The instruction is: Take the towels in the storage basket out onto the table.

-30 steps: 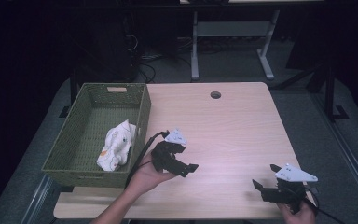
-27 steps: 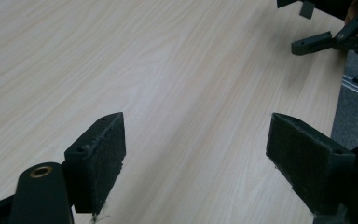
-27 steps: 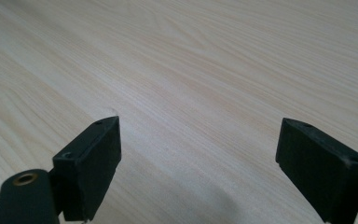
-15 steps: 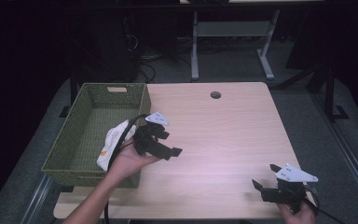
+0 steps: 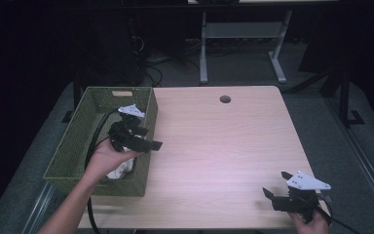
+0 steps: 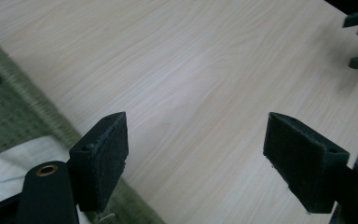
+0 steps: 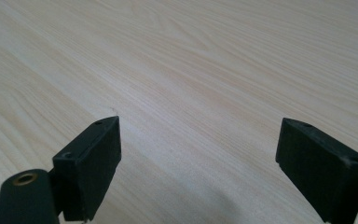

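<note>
My left gripper (image 5: 143,141) hangs over the right wall of the green woven basket (image 5: 73,158) at the left side of the table (image 5: 224,146), its jaws spread wide with nothing between them. In the left gripper view the two black pads (image 6: 103,161) frame bare wood, with the basket's rim (image 6: 9,93) and a corner of the white cloth (image 6: 14,161) at the lower left. That cloth (image 5: 118,169) lies crumpled in the near right corner of the basket, just below my left hand (image 5: 108,155), which covers part of it. I judge the step in hand to be the reach for the cloth: the gripper is above the basket but pointed out toward the tabletop, not down at the fabric. My right gripper (image 5: 280,187) sits low at the near right corner of the table, well apart from the basket, jaws also wide and empty; in the right gripper view its pads (image 7: 93,161) look across plain wood grain. Next I think I must turn the left wrist so the jaws point down into the basket, lower them inside the right wall without catching the weave, and close on a raised fold of the cloth. The right gripper can wait where it is until the cloth comes out onto the table.
</note>
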Action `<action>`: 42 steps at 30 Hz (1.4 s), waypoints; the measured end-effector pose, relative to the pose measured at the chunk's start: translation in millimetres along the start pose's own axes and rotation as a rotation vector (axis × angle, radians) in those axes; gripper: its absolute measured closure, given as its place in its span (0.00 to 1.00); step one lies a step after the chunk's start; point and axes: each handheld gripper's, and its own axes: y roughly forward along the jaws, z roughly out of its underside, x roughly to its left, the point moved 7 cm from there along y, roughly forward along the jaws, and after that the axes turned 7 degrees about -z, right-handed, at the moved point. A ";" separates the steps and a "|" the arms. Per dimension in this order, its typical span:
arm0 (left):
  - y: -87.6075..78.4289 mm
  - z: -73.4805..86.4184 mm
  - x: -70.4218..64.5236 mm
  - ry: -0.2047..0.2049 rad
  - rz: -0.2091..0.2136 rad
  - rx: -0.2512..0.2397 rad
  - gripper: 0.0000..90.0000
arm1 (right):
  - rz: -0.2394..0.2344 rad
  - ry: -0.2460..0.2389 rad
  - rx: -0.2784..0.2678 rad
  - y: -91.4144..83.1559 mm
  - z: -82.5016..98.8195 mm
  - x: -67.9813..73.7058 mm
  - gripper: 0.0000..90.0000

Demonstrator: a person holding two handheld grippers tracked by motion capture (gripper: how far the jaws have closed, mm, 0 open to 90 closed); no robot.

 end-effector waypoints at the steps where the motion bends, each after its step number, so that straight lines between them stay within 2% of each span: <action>1: -1.2 1.7 4.8 -0.013 -0.006 0.002 0.24 | 0.000 0.000 0.000 0.0 0.0 0.0 0.15; 10: -11.8 24.3 48.1 -0.101 -0.086 0.032 0.25 | 0.002 -0.001 0.004 1.3 -0.2 -0.1 0.15; 16: -12.1 38.4 67.9 -0.140 -0.139 0.068 0.25 | -0.002 -0.001 0.000 1.0 -0.6 -0.2 0.15; 20: -7.7 49.9 80.5 -0.156 -0.179 0.117 0.26 | -0.003 -0.003 0.001 0.9 -0.4 0.5 0.15; 24: 3.2 67.0 92.5 -0.184 -0.216 0.199 0.26 | -0.005 -0.005 -0.002 0.1 -0.2 0.6 0.15; 26: 7.0 73.0 95.0 -0.190 -0.222 0.235 0.26 | -0.005 0.002 0.001 0.2 0.0 0.7 0.15; 29: 16.0 84.2 98.1 -0.190 -0.229 0.301 0.28 | -0.005 -0.003 -0.001 0.5 -0.4 0.7 0.15; 31: 22.9 91.8 99.5 -0.183 -0.228 0.362 0.33 | -0.006 -0.002 0.001 0.8 -0.2 1.1 0.15; 33: 28.9 95.8 100.4 -0.200 -0.222 0.390 0.32 | -0.007 -0.004 0.002 1.2 0.0 1.7 0.15; 35: 34.1 98.6 100.1 -0.187 -0.210 0.414 0.37 | -0.007 -0.003 0.005 1.5 0.2 2.2 0.15; 37: 39.8 102.5 99.2 -0.174 -0.215 0.455 0.39 | -0.008 -0.004 0.003 1.4 0.1 2.2 0.15; 39: 44.9 106.7 99.5 -0.139 -0.230 0.498 0.44 | -0.006 0.001 0.001 1.7 -0.3 1.4 0.15; 42: 48.9 109.5 100.2 -0.125 -0.229 0.525 0.48 | -0.006 0.002 0.002 2.3 -0.3 1.2 0.15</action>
